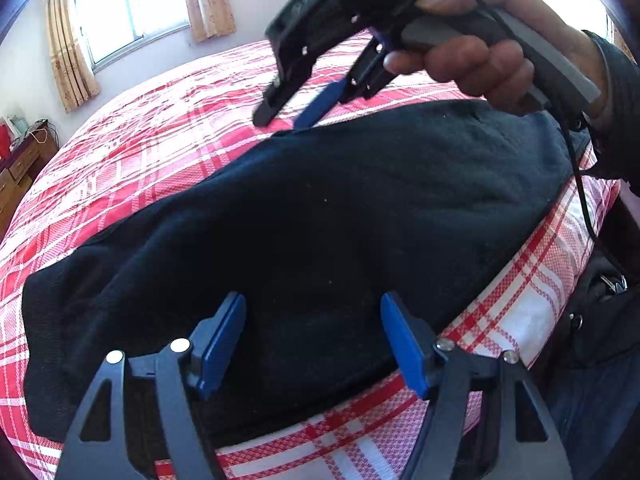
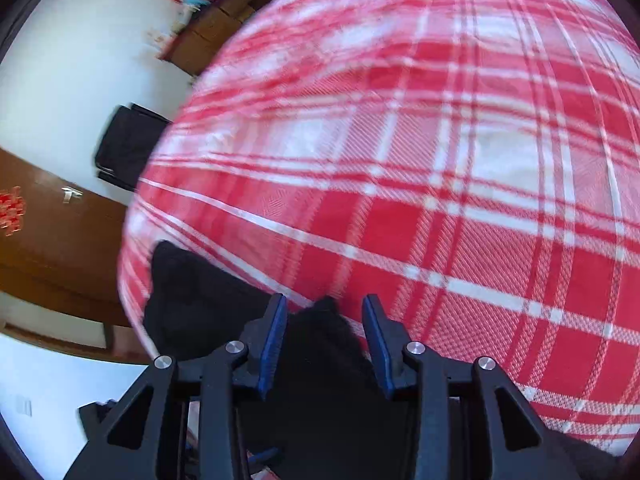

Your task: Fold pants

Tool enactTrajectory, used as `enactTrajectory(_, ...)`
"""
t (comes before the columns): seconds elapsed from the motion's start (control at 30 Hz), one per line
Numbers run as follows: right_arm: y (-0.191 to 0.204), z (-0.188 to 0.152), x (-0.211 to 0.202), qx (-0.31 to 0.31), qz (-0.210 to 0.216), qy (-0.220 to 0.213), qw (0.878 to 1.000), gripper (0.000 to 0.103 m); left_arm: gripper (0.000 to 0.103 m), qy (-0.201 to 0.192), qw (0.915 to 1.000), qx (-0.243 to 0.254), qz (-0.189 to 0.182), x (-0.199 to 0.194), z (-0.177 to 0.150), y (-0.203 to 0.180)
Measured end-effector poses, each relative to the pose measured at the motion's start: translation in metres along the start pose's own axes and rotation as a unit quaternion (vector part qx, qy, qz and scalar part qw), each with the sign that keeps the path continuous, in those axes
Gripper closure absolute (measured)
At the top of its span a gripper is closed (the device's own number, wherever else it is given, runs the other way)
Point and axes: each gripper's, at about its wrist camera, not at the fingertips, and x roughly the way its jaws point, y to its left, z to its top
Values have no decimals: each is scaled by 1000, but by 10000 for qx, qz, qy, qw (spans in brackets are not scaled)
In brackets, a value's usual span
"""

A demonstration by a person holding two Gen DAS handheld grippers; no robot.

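The pants (image 1: 320,216), dark and already doubled into a long band, are laid across the near edge of the bed (image 1: 160,120), running from near left to far right in the left wrist view.

The left gripper (image 1: 314,344) is held wide open just above the near edge of the fabric, and nothing is gripped by it. The right gripper (image 1: 288,114) is seen at the far edge of the pants, partly open; in its own view a point of dark cloth (image 2: 326,310) is seen between the pads (image 2: 274,344), but no pinch can be confirmed, so nothing appears to be held.

Risks are judged as follows. If the right gripper is closed too shallowly, only the top layer may be caught and the doubled layers may be pulled apart. The plaid sheet could be pinched together with the cloth. Because the pants lie so close to the bed edge, a hard tug could drag them off it. The right view is blurred by motion, so the approach may be misjudged.

Counted: one pair of pants, two grippers, one bed, one window (image 1: 128,4) flanked by two curtains (image 1: 68,40).
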Motion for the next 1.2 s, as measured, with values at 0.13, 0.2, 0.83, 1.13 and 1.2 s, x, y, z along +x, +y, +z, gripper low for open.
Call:
enactTrajectory(0.13, -6, 1, 10, 227, 230, 114, 9994, 92, 31, 7, 10000, 28, 0, 0, 1, -1)
enactTrajectory(0.2, -2, -1, 9, 198, 340, 125, 9991, 96, 31, 14, 10000, 40, -13, 0, 1, -1)
enactTrajectory(0.83, 2, 1, 11, -193, -202, -653, 9975, 96, 31, -21, 9999, 119, -95, -5, 0, -4)
enactTrajectory(1.13, 22, -49, -59, -1779, -570, -848, 9787, 65, 29, -382, 9976, -222, 542, -48, -5, 58)
enactTrajectory(1.2, 33, -76, -61, -2209, -442, -598, 9725, 65, 28, -355, 9942, -538, 856, -51, -11, 81)
